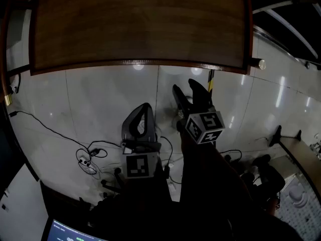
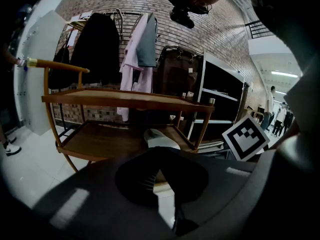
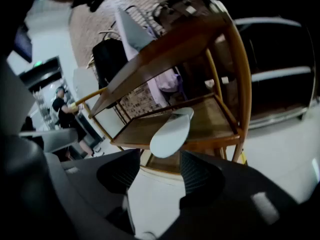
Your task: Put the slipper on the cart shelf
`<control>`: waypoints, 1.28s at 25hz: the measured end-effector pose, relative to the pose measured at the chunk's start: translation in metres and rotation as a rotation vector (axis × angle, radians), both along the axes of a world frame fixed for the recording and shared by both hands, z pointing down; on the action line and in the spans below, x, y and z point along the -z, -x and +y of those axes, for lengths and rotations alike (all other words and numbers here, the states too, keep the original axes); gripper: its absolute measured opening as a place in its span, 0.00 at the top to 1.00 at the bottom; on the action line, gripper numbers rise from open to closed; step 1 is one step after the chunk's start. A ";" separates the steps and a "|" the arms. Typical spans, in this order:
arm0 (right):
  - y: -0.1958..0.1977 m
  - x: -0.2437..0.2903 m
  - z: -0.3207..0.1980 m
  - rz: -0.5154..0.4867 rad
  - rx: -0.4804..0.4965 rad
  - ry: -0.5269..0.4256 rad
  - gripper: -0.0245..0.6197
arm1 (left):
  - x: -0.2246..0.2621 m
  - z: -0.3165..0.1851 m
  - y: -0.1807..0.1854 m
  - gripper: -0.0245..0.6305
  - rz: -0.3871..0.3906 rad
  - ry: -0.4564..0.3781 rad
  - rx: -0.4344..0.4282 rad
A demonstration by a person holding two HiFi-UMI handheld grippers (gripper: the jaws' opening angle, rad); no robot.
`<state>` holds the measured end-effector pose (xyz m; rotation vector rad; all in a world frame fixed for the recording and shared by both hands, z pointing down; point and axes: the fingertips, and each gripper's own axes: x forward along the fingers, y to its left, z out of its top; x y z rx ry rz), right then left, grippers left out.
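the wooden top of the cart [image 1: 140,29] fills the upper frame, above a pale tiled floor [image 1: 75,99]. below it the left gripper [image 1: 147,107] has its jaws meeting at the tips; the right gripper [image 1: 186,90], just beside it, has its jaws apart. cables [image 1: 90,154] lie on the floor at left.

No word, brand or number could be read. The marker cube [image 1: 137,165] on the left gripper [image 1: 145,108] and its twin on the right gripper [image 1: 184,87] bore only black-and-white square patterns. The screen [image 1: 64,231] at lower left showed illegible print.
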<state>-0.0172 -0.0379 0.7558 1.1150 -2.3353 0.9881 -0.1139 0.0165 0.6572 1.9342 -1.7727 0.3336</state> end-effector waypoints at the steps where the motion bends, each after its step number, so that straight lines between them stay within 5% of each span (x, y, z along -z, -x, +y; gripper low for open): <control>1: -0.001 -0.005 -0.004 -0.037 -0.036 0.039 0.57 | 0.000 0.000 0.001 0.94 -0.001 0.003 0.002; 6: 0.006 -0.027 -0.023 -0.249 -0.170 0.214 0.56 | -0.003 0.000 0.003 0.94 -0.010 0.016 0.018; 19: 0.028 -0.054 -0.053 -0.547 -0.382 0.425 0.56 | -0.001 0.007 0.004 0.94 -0.024 0.028 -0.019; 22: 0.028 -0.056 -0.060 -0.583 -0.413 0.442 0.63 | -0.002 0.009 0.007 0.94 -0.028 0.031 -0.021; 25: 0.029 -0.052 -0.062 -0.580 -0.399 0.434 0.83 | -0.003 0.011 0.007 0.94 -0.027 0.042 -0.019; 32: 0.031 -0.038 -0.049 -0.581 -0.372 0.403 0.87 | 0.005 0.019 0.012 0.94 -0.030 0.034 -0.008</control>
